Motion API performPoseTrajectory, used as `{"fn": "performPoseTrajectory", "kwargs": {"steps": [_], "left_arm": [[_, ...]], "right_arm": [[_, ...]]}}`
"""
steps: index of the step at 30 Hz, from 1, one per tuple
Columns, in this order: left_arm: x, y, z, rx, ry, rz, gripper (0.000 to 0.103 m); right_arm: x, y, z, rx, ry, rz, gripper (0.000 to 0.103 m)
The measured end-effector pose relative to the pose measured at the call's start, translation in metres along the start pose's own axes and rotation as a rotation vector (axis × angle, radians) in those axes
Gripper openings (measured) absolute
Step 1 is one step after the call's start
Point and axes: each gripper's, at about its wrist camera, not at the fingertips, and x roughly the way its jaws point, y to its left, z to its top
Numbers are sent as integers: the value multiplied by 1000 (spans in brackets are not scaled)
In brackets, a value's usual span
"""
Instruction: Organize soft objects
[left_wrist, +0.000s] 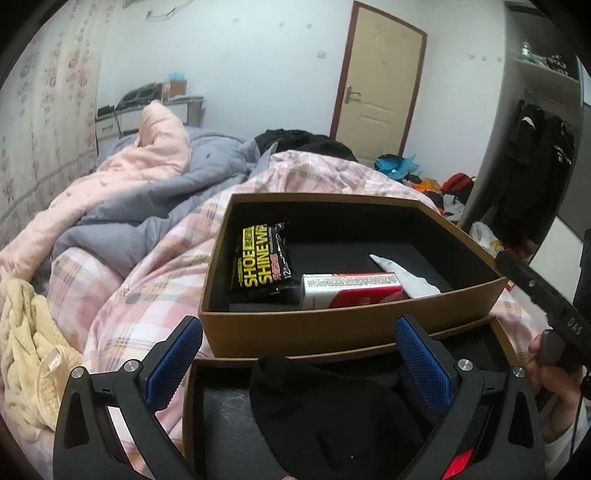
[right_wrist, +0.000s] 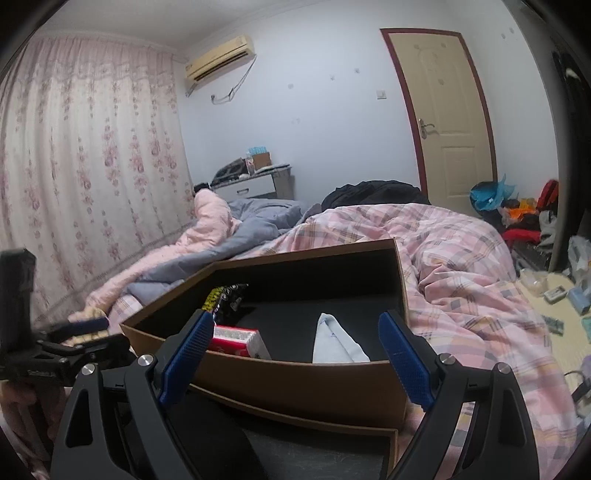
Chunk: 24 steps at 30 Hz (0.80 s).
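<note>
Black soft cloth (left_wrist: 332, 417) lies in near box (left_wrist: 192, 398) between wide-open, empty left gripper (left_wrist: 295, 354) fingers, right gripper (right_wrist: 295, 358) also wide and empty over far box (right_wrist: 295, 380); likely mid-sorting, next: close on cloth.

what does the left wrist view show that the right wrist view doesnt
Only the left wrist view: a black cloth in the near box between the open left gripper, and a cream knitted cloth on the bed.

Only the right wrist view: the air conditioner, and the open right gripper.

Both: the far box holding the shoe wipes pack, red-and-white carton and pale folded cloth.
</note>
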Motion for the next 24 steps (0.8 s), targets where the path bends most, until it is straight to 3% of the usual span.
{"fn": "performPoseTrajectory", "kwargs": {"steps": [4, 8, 12, 16, 21, 24], "left_arm": [[2, -4, 6, 12, 22, 20, 103], [-1, -8, 26, 23, 20, 35, 103], [-14, -8, 51, 0, -35, 79, 103], [-23, -4, 77, -85, -79, 122, 103], [-32, 1, 103, -215, -172, 95, 103], [-29, -1, 111, -204, -238, 117, 103]], "right_arm": [[-1, -4, 0, 43, -12, 38, 90], [1, 3, -3, 11, -15, 19, 90], [1, 3, -3, 17, -18, 29, 90], [0, -1, -3, 35, -22, 44, 90], [2, 1, -3, 23, -21, 34, 90], [2, -2, -3, 22, -20, 30, 90]]}}
